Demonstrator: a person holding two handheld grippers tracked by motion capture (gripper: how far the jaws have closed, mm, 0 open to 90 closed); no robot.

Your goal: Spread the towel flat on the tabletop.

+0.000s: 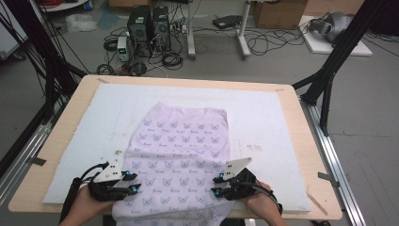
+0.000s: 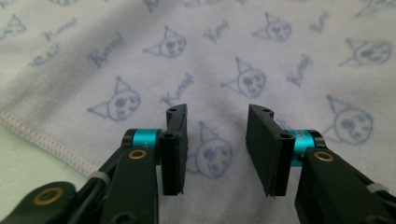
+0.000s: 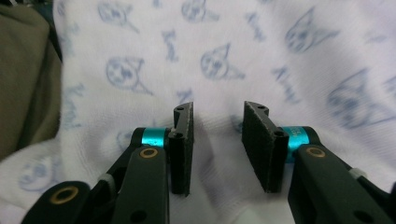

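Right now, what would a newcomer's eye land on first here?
The lilac cat-print garment spread on the white mat, its near end hanging over the table edge. Then the left gripper and right gripper at its two sides, jaws open over the cloth.

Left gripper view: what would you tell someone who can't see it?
Two black jaws of the left gripper stand apart over a pale lilac cloth printed with blue cat faces, with nothing pinched between them. The cloth's stitched hem crosses the lower left corner.
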